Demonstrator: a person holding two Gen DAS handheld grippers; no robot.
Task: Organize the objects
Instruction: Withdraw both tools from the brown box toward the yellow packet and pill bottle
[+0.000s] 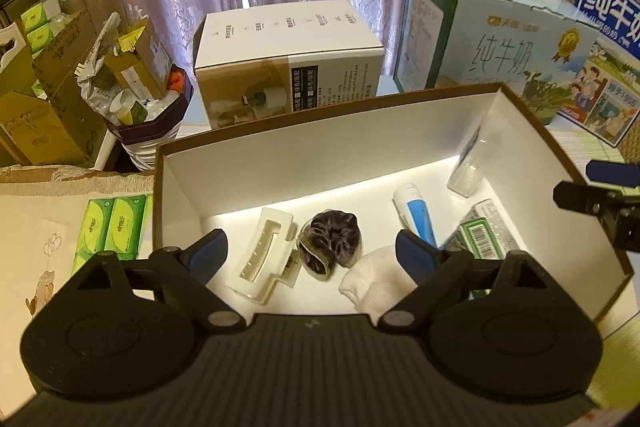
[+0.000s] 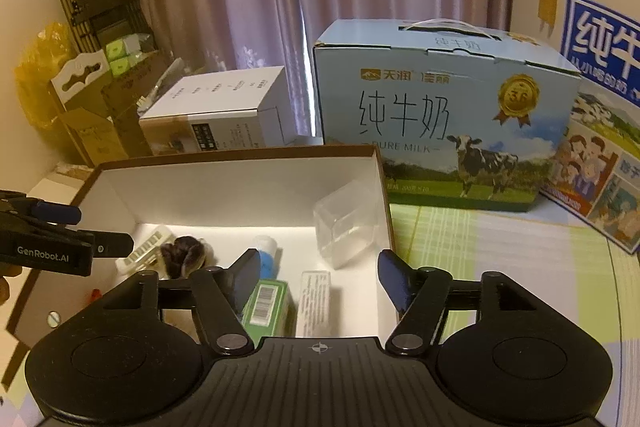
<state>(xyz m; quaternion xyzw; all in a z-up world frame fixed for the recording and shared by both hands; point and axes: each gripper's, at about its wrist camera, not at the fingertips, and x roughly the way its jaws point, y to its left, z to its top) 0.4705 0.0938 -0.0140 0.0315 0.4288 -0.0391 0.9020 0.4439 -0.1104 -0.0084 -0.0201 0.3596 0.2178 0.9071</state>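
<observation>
Both grippers hung spread and empty over the open box point(image 1: 532, 131).
Inside the box: hair clip point(image 1: 262, 257), dark scrunchie point(image 1: 330, 243), white sock point(image 1: 380, 277) partly behind the left gripper point(image 1: 310, 251); blue-white tube point(image 2: 267, 259) and green carton point(image 2: 267, 303) half hidden by the right gripper point(image 2: 320, 281); clear container point(image 2: 346, 227) against its right wall, faint.

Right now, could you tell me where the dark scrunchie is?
The scrunchie lies on the floor of the open box, between the white hair clip on its left and the white sock on its right.
</observation>
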